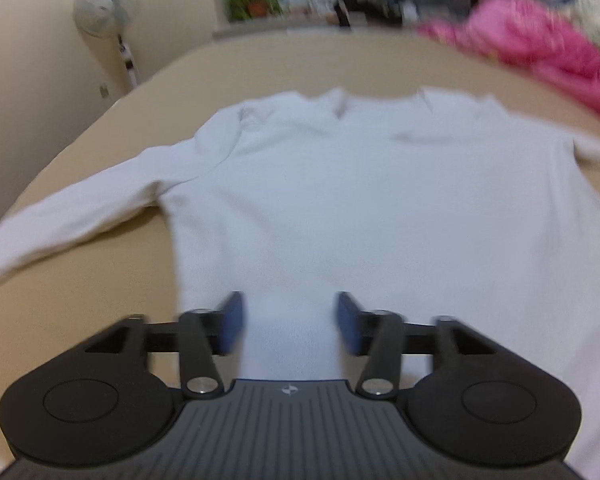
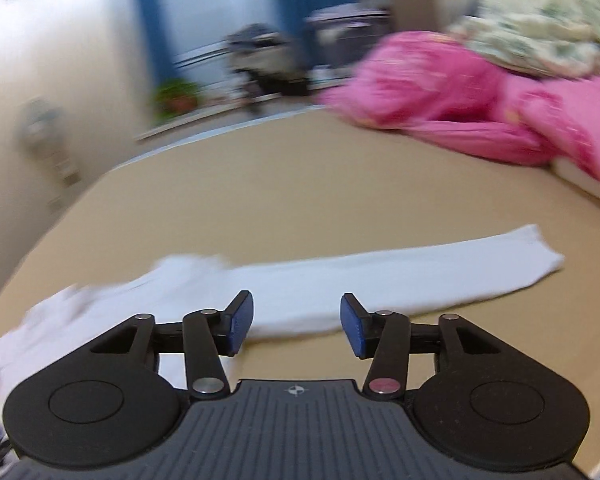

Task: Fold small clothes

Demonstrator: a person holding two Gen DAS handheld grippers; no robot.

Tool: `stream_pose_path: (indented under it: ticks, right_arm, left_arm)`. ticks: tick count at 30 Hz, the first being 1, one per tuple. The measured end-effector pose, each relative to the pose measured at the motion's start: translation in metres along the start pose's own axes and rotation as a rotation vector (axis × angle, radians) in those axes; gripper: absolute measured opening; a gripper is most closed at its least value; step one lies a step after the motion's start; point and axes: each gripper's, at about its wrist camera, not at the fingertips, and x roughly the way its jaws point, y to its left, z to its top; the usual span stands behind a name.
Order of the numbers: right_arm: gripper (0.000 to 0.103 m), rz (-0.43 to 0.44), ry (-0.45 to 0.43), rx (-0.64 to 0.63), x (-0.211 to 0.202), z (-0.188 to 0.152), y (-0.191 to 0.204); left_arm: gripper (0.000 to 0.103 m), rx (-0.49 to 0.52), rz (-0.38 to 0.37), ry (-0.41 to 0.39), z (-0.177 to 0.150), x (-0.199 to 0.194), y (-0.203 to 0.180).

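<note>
While both tools hang above the tan surface, neither has hold of anything. Left tool: jaws stand well apart, blue pads clear of cloth, nothing pinched; the white shirt lies flat below and ahead of it, with the hem part showing in the gap between the pads. Shirt is spread out, neck end farthest from the tool, body straight ahead. One long sleeve runs out to the tool's left and lies flat on the surface; the other shoulder runs off to the tool's right edge of view. Right tool: jaws likewise well apart, pads empty. Just ahead of it the other sleeve lies stretched out, running from the tool's left toward its right, cuff end at the far right. The shirt body side, at this tool's left, is blurred. Whether either tool's pads touch the cloth cannot be told for certain; they appear to be above it. Beyond the shirt, far right of both tools, a pink bundle sits on the surface, with pale green patterned fabric behind it. A fan stands far left by the wall, a potted plant at the back. Both views are motion-blurred, the right one more so.
</note>
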Motion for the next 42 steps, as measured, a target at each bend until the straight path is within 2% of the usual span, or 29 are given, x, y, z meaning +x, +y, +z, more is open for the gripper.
stream_pose_path:
  ticks: [2,3,6,7,8,10,11,13,14,16,18,20,21,23,26,27,29,31,32,33,36,38,40,42]
  right_arm:
    - [0.056,0.051,0.024,-0.012,-0.022,-0.012,0.019]
    - [0.056,0.068,0.042,-0.010,-0.032,-0.019,0.025]
    - [0.056,0.084,0.074,-0.016,-0.050,-0.041,0.028]
    - [0.056,0.076,0.077,-0.026,-0.054,-0.050,0.028]
    - [0.056,0.057,0.096,-0.030,-0.056,-0.062,0.026]
    - [0.056,0.012,0.185,0.012,-0.054,-0.087,0.021]
    - [0.056,0.000,0.243,0.053,-0.048,-0.096,0.017]
    - [0.055,-0.005,0.320,0.085,-0.041,-0.110,0.012]
    - [0.055,-0.019,0.333,0.076,-0.038,-0.113,0.012]
    - [0.055,-0.021,0.367,0.058,-0.037,-0.120,0.014]
    - [0.055,-0.020,0.445,0.074,-0.031,-0.129,0.010]
    - [0.056,-0.062,0.521,0.068,-0.026,-0.139,0.007]
    - [0.056,-0.073,0.531,0.044,-0.027,-0.141,0.009]
    - [0.055,-0.065,0.525,0.007,-0.035,-0.142,0.014]
    - [0.055,-0.065,0.532,-0.015,-0.044,-0.151,0.015]
    - [0.054,-0.076,0.530,-0.028,-0.046,-0.153,0.016]
    - [0.052,-0.093,0.528,-0.024,-0.049,-0.154,0.015]
    - [0.033,-0.096,0.536,-0.002,-0.050,-0.154,0.012]
    - [0.016,-0.078,0.539,0.005,-0.053,-0.155,0.012]
    - [0.007,-0.070,0.538,0.009,-0.055,-0.155,0.009]
    - [0.005,-0.059,0.503,0.054,-0.066,-0.148,0.005]
    - [0.004,-0.024,0.431,0.143,-0.086,-0.136,-0.004]
    - [0.004,0.005,0.368,0.174,-0.105,-0.128,-0.008]
    - [0.004,0.012,0.357,0.206,-0.115,-0.129,-0.014]
  left_arm:
    - [0.067,0.010,0.031,-0.025,0.001,-0.033,0.016]
    - [0.068,0.005,0.024,-0.042,0.000,-0.047,0.024]
    - [0.069,-0.018,-0.037,-0.089,-0.011,-0.095,0.052]
    - [0.065,-0.033,-0.052,-0.100,-0.018,-0.107,0.060]
    - [0.048,-0.052,-0.067,-0.109,-0.027,-0.117,0.067]
    - [0.024,-0.079,-0.087,-0.114,-0.050,-0.127,0.076]
    - [0.023,-0.093,-0.089,-0.074,-0.064,-0.124,0.078]
    - [0.023,-0.147,-0.087,0.059,-0.075,-0.111,0.081]
    - [0.023,-0.188,-0.128,0.126,-0.078,-0.103,0.084]
    - [0.026,-0.245,-0.171,0.189,-0.082,-0.095,0.090]
    - [0.027,-0.286,-0.166,0.227,-0.088,-0.094,0.094]
    - [0.030,-0.310,-0.204,0.285,-0.095,-0.094,0.095]
    - [0.030,-0.324,-0.230,0.315,-0.099,-0.092,0.095]
    - [0.031,-0.328,-0.264,0.371,-0.109,-0.093,0.090]
    - [0.028,-0.237,-0.235,0.352,-0.108,-0.098,0.081]
    - [0.026,-0.235,-0.231,0.350,-0.107,-0.097,0.081]
    - [0.010,-0.243,-0.236,0.349,-0.106,-0.097,0.083]
    - [0.008,-0.257,-0.241,0.344,-0.105,-0.100,0.084]
    - [0.007,-0.256,-0.239,0.340,-0.105,-0.102,0.084]
    - [0.007,-0.255,-0.238,0.334,-0.105,-0.104,0.085]
    - [0.006,-0.250,-0.239,0.288,-0.102,-0.113,0.089]
    - [0.005,-0.263,-0.269,0.229,-0.099,-0.127,0.095]
    - [0.005,-0.282,-0.299,0.183,-0.096,-0.140,0.104]
    - [0.005,-0.283,-0.290,0.188,-0.098,-0.145,0.109]
